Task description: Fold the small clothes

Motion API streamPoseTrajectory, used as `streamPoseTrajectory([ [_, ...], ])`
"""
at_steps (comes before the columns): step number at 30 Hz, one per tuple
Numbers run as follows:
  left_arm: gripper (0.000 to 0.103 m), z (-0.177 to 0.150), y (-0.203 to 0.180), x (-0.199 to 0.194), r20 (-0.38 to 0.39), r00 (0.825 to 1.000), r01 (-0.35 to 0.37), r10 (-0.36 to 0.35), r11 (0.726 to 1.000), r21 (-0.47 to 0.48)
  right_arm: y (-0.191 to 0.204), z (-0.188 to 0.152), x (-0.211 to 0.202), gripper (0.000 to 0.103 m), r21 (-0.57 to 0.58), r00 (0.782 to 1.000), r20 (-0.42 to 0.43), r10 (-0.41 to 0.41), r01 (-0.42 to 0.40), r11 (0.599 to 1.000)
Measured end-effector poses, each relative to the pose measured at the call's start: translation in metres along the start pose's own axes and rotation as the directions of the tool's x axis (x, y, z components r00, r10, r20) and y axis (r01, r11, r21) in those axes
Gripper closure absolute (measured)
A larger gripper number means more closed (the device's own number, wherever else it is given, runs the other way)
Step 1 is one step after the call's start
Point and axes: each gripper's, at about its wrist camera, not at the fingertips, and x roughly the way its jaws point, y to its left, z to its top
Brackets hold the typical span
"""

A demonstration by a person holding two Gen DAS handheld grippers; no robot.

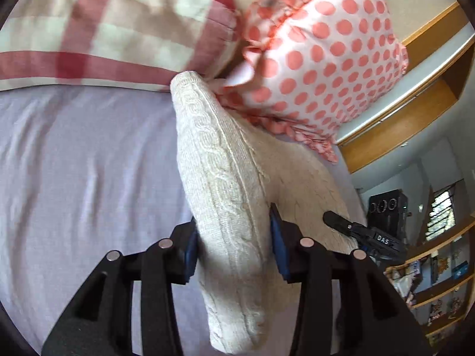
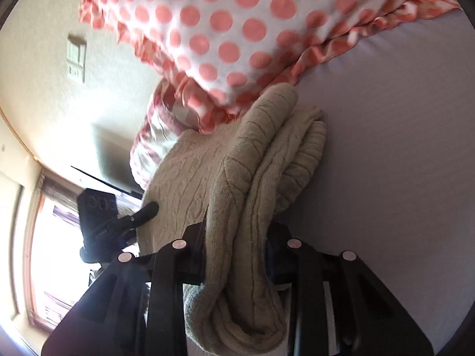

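Note:
A cream cable-knit sweater (image 1: 225,178) is folded into a thick bundle and held up above the lilac bed sheet (image 1: 83,178). My left gripper (image 1: 234,246) is shut on one edge of the bundle, its blue pads pressing both sides. My right gripper (image 2: 237,252) is shut on the other edge of the sweater (image 2: 243,184), where several knit layers bunch between the fingers. The right gripper's fingers (image 1: 341,222) show in the left wrist view beyond the sweater. The left gripper's fingers (image 2: 145,212) show in the right wrist view at the left.
A pink polka-dot frilled pillow (image 1: 326,59) and a red-and-cream checked pillow (image 1: 112,29) lie at the head of the bed, just past the sweater. A wooden shelf (image 1: 415,112) and shelves with small items (image 1: 439,281) stand to the right. A wall switch (image 2: 76,59) is on the wall.

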Motion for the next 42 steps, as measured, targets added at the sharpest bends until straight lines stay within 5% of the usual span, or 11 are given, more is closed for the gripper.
streamPoseTrajectory([
  [4,0.061,-0.019,0.011,-0.035,0.096,0.990,-0.103,0.099,0.994,0.046,0.029,-0.007,-0.021,0.048,-0.088,0.979,0.095,-0.178,0.186,0.979],
  [6,0.053,-0.037,-0.002,-0.064,0.190,0.968,-0.189,0.163,0.974,0.124,0.045,-0.019,-0.051,0.029,-0.131,0.953,0.193,-0.232,0.260,0.957],
  [7,0.046,-0.050,-0.011,-0.076,0.229,0.955,-0.228,0.189,0.961,0.159,0.055,-0.029,-0.063,0.005,-0.165,0.945,0.227,-0.238,0.278,0.946],
  [9,0.017,-0.078,-0.030,-0.088,0.297,0.909,-0.361,0.294,0.910,0.204,0.074,-0.052,-0.077,0.001,-0.238,0.931,0.255,-0.262,0.324,0.916],
  [12,0.005,-0.117,-0.045,-0.087,0.335,0.836,-0.522,0.434,0.817,0.245,0.097,-0.089,-0.071,0.001,-0.331,0.884,0.248,-0.396,0.461,0.823],
  [16,0.005,-0.146,-0.046,-0.072,0.263,0.863,-0.498,0.431,0.811,0.305,0.094,-0.133,-0.046,0.001,-0.401,0.816,0.229,-0.531,0.576,0.712],
  [22,0.004,-0.153,-0.039,-0.045,0.223,0.841,-0.541,0.494,0.778,0.319,0.079,-0.152,-0.020,0.001,-0.379,0.806,0.171,-0.567,0.585,0.717],
  [26,0.004,-0.152,-0.032,-0.036,0.172,0.831,-0.556,0.530,0.773,0.304,0.078,-0.154,-0.012,0.001,-0.387,0.773,0.167,-0.612,0.622,0.680],
  [29,0.002,-0.150,-0.027,-0.033,0.146,0.831,-0.555,0.537,0.780,0.290,0.074,-0.153,-0.012,0.001,-0.374,0.776,0.153,-0.612,0.619,0.691],
  [33,0.002,-0.147,-0.016,-0.033,0.106,0.860,-0.509,0.499,0.823,0.252,0.071,-0.152,-0.013,0.001,-0.364,0.783,0.141,-0.606,0.610,0.704],
  [42,0.002,-0.149,-0.017,-0.032,0.109,0.857,-0.514,0.504,0.819,0.255,0.072,-0.152,-0.012,0.001,-0.363,0.782,0.141,-0.607,0.611,0.703],
])
